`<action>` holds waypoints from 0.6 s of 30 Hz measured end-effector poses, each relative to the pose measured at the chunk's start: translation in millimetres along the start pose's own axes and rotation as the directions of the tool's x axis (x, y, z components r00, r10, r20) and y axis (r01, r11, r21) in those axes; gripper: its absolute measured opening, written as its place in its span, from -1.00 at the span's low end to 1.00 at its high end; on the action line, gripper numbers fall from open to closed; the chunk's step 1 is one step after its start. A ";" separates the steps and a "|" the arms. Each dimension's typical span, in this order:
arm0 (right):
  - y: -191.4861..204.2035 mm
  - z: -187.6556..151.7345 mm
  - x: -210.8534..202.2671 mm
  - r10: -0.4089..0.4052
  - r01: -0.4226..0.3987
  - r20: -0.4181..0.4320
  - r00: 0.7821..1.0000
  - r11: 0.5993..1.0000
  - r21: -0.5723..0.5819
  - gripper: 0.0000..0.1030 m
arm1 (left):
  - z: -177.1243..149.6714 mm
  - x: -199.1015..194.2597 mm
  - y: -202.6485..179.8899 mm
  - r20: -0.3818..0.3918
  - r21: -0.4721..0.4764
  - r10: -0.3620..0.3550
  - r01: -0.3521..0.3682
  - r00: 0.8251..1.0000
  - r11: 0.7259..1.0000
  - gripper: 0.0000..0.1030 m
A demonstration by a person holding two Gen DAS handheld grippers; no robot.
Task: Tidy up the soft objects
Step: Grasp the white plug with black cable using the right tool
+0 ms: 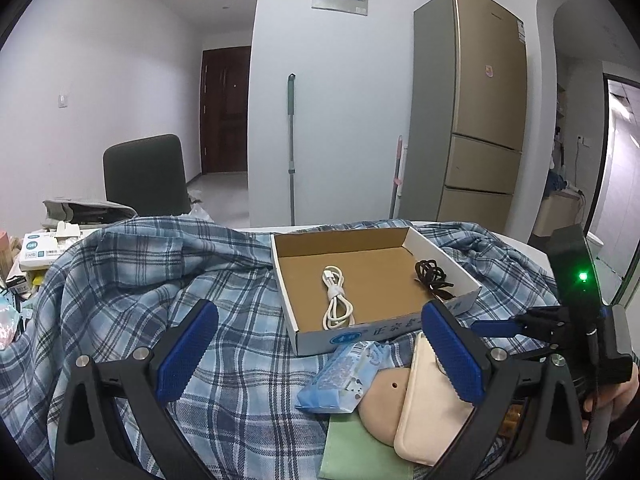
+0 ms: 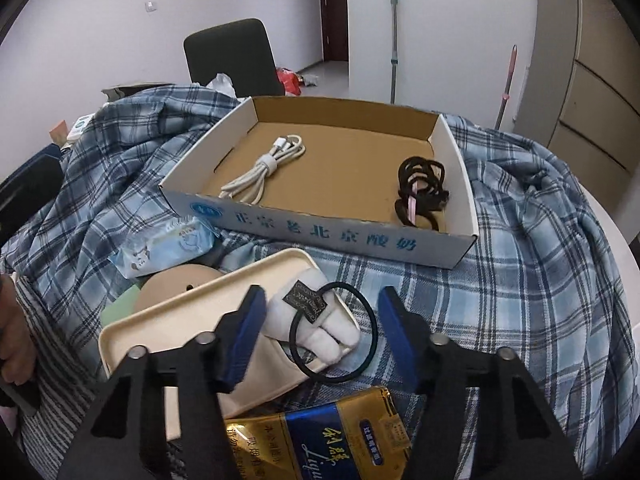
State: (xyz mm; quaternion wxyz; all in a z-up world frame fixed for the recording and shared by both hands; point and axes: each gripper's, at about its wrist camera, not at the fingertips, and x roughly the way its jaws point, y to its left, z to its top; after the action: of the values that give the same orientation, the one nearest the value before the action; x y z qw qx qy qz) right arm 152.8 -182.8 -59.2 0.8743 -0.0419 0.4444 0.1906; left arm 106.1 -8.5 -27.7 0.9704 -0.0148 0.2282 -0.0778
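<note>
A white fluffy hair tie (image 2: 320, 334) with a black elastic loop (image 2: 374, 322) and a dark tag lies on the edge of a beige tray (image 2: 192, 312). My right gripper (image 2: 324, 336) is low over it with a blue pad on each side; the jaws are half closed and do not visibly press it. A shallow cardboard box (image 2: 320, 232) behind holds a bundled white cable (image 2: 264, 168) and dark hair ties (image 2: 420, 192). My left gripper (image 1: 320, 350) stands wide open, with nothing between its pads, in front of the box (image 1: 440, 256). The right gripper (image 1: 496, 327) shows at its right.
A blue plaid shirt (image 2: 540, 260) covers the table. A light blue tissue pack (image 2: 168, 248), a round beige object (image 2: 176, 284) and a green sheet (image 1: 356, 452) lie by the tray. A gold and blue packet (image 2: 328, 440) sits under my right gripper. A hand (image 2: 12, 332) is at the left edge.
</note>
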 end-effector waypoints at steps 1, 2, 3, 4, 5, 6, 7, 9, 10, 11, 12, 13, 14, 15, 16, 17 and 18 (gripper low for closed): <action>0.1 0.2 0.2 0.001 -0.001 -0.003 1.000 1.000 -0.002 0.05 | -0.1 -0.5 -0.6 0.002 0.003 -0.001 0.001 1.000 1.000 1.00; 0.7 0.0 0.5 0.000 0.000 -0.005 1.000 1.000 -0.005 0.03 | 0.0 -0.9 -0.6 0.003 0.004 -0.002 0.002 1.000 1.000 1.00; 1.6 -0.2 0.5 -0.001 0.001 -0.007 1.000 1.000 -0.009 0.03 | -0.1 -1.2 -0.7 0.004 0.005 -0.003 0.003 1.000 1.000 1.00; 2.6 0.2 0.6 0.001 -0.001 -0.010 1.000 1.000 -0.011 0.03 | 0.1 -1.3 -0.9 0.004 0.005 -0.003 0.003 1.000 1.000 1.00; 2.8 0.5 1.3 0.004 -0.004 -0.014 1.000 1.000 -0.012 0.03 | 0.0 -1.5 -1.2 0.003 0.004 -0.004 0.004 1.000 1.000 1.00; 2.8 0.8 2.1 0.007 -0.008 -0.018 1.000 1.000 -0.012 0.02 | 0.0 -1.4 -1.4 0.003 0.004 -0.004 0.004 1.000 1.000 1.00; 3.2 1.4 3.0 0.010 -0.011 -0.021 1.000 1.000 -0.012 -0.03 | 0.3 -1.3 -1.1 0.002 0.004 -0.004 0.004 1.000 1.000 1.00; 4.1 1.5 3.8 0.018 -0.018 -0.025 1.000 1.000 -0.017 -0.12 | 0.3 -1.6 -1.4 0.002 0.005 -0.004 0.004 1.000 1.000 1.00; 5.6 1.4 3.9 0.020 -0.021 -0.026 0.999 1.000 -0.023 -0.20 | 0.3 -1.6 -1.2 0.002 0.005 -0.004 0.004 1.000 1.000 1.00; 7.2 1.2 3.9 0.024 -0.025 -0.026 0.999 0.999 -0.031 -0.26 | 0.3 -1.7 -1.4 0.002 0.004 -0.004 0.004 1.000 1.000 1.00; 8.9 1.2 4.1 0.025 -0.026 -0.027 0.999 0.999 -0.039 -0.27 | 0.3 -1.4 -1.2 0.002 0.004 -0.004 0.004 1.000 1.000 1.00; 10.0 1.1 4.1 0.023 -0.024 -0.027 0.999 0.999 -0.045 -0.29 | 0.3 -1.4 -1.3 0.001 0.004 -0.004 0.004 1.000 1.000 1.00; 10.2 1.1 4.0 0.025 -0.026 -0.026 0.999 0.999 -0.046 -0.34 | 0.3 -1.3 -1.3 0.000 0.004 -0.005 0.005 1.000 1.000 1.00; 10.0 0.9 3.6 0.032 -0.033 -0.025 0.999 0.998 -0.046 -0.35 | 0.3 -1.4 -1.2 0.000 0.004 -0.006 0.006 1.000 1.000 1.00; 9.9 0.9 3.0 0.033 -0.034 -0.022 0.999 0.998 -0.045 -0.38 | 0.2 -1.6 -1.1 0.001 0.003 -0.007 0.007 1.000 1.000 1.00; 10.3 0.9 2.6 0.032 -0.033 -0.019 0.999 0.998 -0.045 -0.44 | 0.2 -1.7 -1.3 0.001 0.003 -0.009 0.009 1.000 1.000 1.00; 10.7 0.9 1.7 0.031 -0.032 -0.014 0.999 0.998 -0.046 -0.46 | 0.2 -1.6 -1.6 0.002 0.004 -0.010 0.010 1.000 1.000 1.00</action>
State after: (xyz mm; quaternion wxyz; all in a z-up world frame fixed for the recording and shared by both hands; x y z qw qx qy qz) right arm 150.4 -172.2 -58.9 0.8672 -0.0563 0.4460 0.2142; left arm 104.5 -9.8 -26.7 0.9702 -0.0142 0.2272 -0.0830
